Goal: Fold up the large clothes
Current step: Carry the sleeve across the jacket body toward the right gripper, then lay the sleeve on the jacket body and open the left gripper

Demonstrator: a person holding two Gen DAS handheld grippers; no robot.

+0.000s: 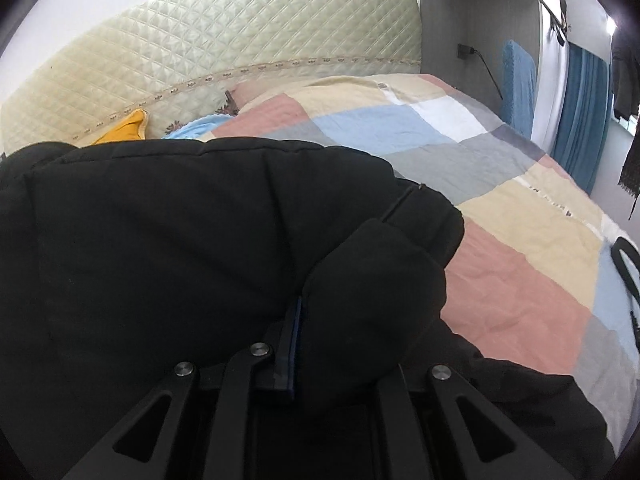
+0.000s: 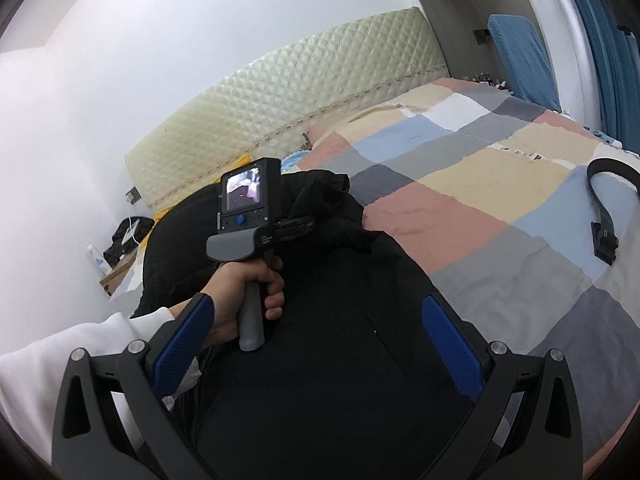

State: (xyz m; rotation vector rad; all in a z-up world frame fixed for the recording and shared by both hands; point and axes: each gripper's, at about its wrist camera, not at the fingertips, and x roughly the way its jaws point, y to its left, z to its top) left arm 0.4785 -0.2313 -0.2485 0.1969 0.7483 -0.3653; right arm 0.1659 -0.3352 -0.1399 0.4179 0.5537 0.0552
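A large black padded jacket lies on the patchwork bed quilt. My left gripper is shut on a thick fold of the jacket, which hides its right finger; the left blue pad shows. In the right wrist view the jacket fills the lower middle. My right gripper is open and empty just above it, blue pads wide apart. The left gripper's body with its screen and the hand holding it sit ahead, its fingers buried in the bunched jacket.
A quilted cream headboard stands behind the bed. A yellow cloth and a light blue cloth lie near it. A black strap lies on the quilt at right. Blue curtains hang at far right. A bedside table stands at left.
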